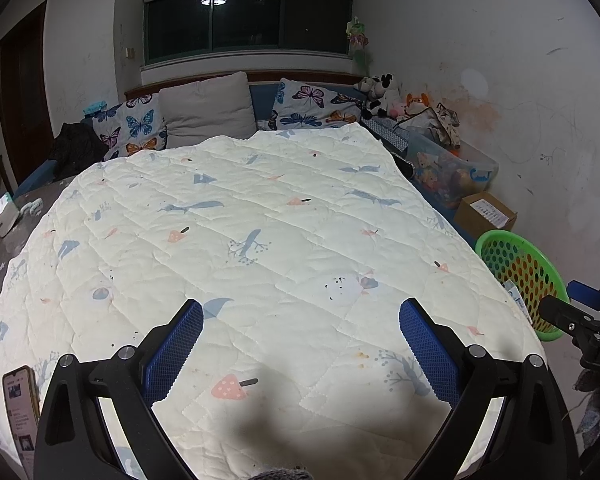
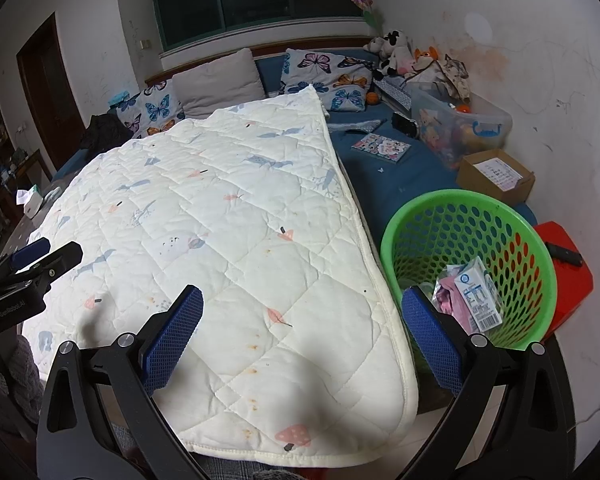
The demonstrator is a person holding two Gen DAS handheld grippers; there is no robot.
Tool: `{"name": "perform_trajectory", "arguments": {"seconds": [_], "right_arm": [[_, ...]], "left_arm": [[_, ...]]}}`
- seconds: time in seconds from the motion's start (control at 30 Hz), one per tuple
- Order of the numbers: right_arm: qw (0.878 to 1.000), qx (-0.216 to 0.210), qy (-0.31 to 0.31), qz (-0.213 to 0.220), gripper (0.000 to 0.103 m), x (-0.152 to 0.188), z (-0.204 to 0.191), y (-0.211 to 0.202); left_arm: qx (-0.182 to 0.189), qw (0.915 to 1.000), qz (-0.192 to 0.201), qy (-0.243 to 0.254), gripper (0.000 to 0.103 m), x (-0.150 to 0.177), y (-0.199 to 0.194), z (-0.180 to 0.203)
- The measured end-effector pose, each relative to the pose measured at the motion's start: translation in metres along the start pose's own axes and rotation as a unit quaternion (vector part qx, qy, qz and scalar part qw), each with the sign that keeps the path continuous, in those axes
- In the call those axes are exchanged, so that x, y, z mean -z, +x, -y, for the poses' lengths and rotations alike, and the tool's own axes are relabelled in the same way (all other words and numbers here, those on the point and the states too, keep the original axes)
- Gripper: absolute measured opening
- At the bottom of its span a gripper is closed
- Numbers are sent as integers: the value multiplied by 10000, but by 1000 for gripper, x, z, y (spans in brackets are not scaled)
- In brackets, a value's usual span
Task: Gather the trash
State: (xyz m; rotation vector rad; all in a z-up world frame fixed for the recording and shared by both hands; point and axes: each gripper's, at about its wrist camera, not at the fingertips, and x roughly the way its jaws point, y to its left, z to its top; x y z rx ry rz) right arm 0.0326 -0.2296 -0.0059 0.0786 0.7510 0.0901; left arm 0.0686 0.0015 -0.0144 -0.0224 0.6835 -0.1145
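Observation:
A green perforated basket [image 2: 512, 216] stands at the bed's right side; in the left wrist view the basket [image 1: 520, 268] shows at the right edge. Inside it lie a small white carton [image 2: 476, 296] and pink and clear wrappers [image 2: 448, 296]. My left gripper [image 1: 300, 344] hovers open over the white quilt [image 1: 240, 240] with nothing between its blue pads. My right gripper [image 2: 302, 340] is open too, above the quilt's [image 2: 220, 220] right edge, its right finger [image 2: 428, 336] just left of the basket. Each gripper appears at the edge of the other's view.
A phone [image 1: 20, 404] lies on the quilt's near left corner. Pillows [image 1: 208, 112] and plush toys [image 1: 380, 92] line the headboard. A clear toy bin [image 2: 460, 128], a cardboard box [image 2: 496, 176], a book [image 2: 380, 148] and a red stool [image 2: 568, 272] sit on the right.

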Motion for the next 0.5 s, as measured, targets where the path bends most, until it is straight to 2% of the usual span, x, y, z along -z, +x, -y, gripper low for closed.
{"name": "perform_trajectory", "arguments": {"seconds": [0.5], "right_arm": [[10000,-23,5,-35,99,-1,-1,1]], "left_arm": [[-14,9999,-104,-76,95,0,5,-2]]}}
